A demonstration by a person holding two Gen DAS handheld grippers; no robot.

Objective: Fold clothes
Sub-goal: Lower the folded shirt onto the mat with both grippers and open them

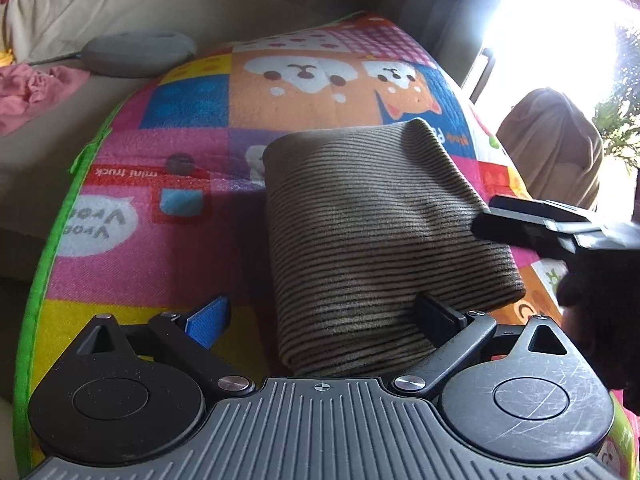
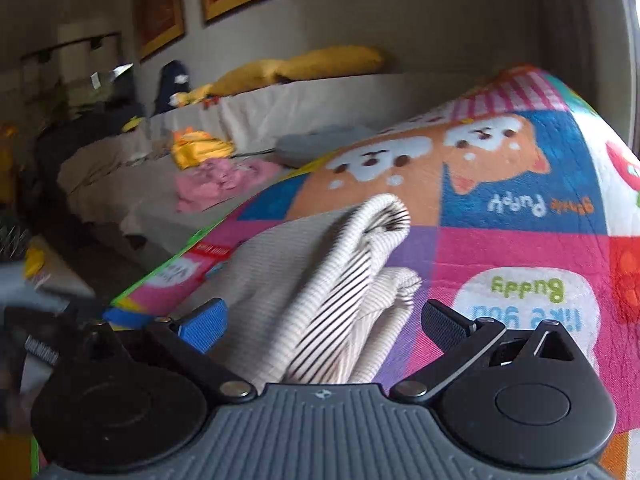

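Cartoon play mat (image 1: 168, 216) under folded striped garment (image 1: 380, 232) — left gripper (image 1: 324, 320), right gripper (image 2: 328, 320) fingers spread.

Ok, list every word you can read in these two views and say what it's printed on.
"mini truck": play mat, upside down, red panel.
"Vroom Vroom": mat's white bubble, partly guessed.
"Gentle Puppy": mat's blue panel; first word blurred, uncertain.
"Buddy": white bubble, above "like you", partly cut off.
Red label on the mat: too blurred.
Striped garment: no text.

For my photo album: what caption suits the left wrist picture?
Open left gripper straddling a folded striped garment on a colourful play mat.
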